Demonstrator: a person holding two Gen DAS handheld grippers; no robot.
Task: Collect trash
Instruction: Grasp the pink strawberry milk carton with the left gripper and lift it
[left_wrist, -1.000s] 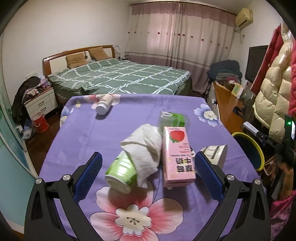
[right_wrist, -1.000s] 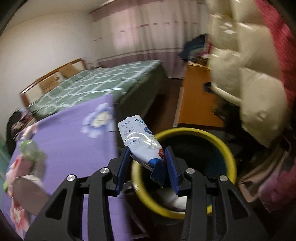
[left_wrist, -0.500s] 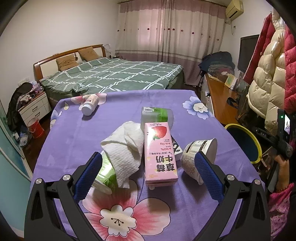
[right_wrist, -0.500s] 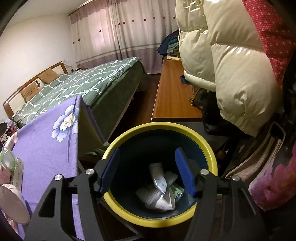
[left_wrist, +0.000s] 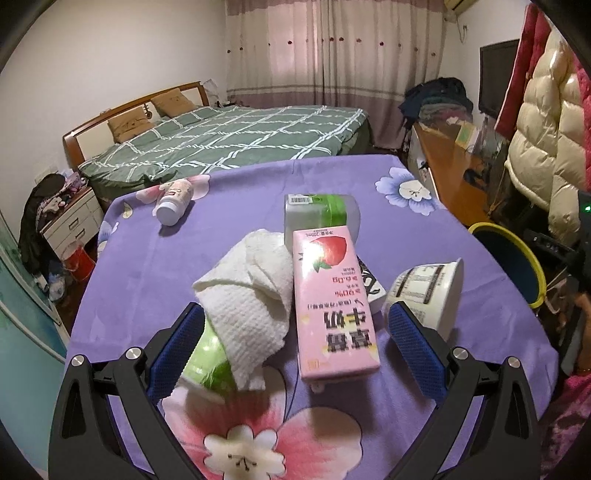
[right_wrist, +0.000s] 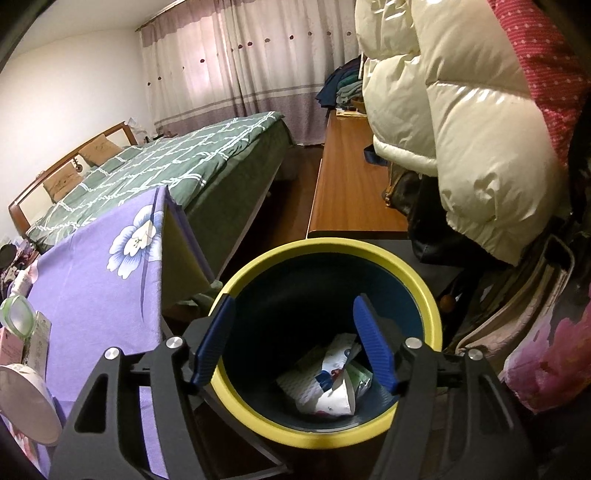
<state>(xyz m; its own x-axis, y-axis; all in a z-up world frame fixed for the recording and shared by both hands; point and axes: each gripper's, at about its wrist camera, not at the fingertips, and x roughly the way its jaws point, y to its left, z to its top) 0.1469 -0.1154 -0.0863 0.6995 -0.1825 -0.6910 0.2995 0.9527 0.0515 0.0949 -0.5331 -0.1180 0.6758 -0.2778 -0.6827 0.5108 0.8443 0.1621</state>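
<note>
Two downward wrist views, shared bin

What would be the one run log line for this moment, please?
right gripper: opening, empty, over bin | wrapper: in bin | left gripper: open, around tissue and milk carton

Dim indoor light; fisheye-bent edges
</note>
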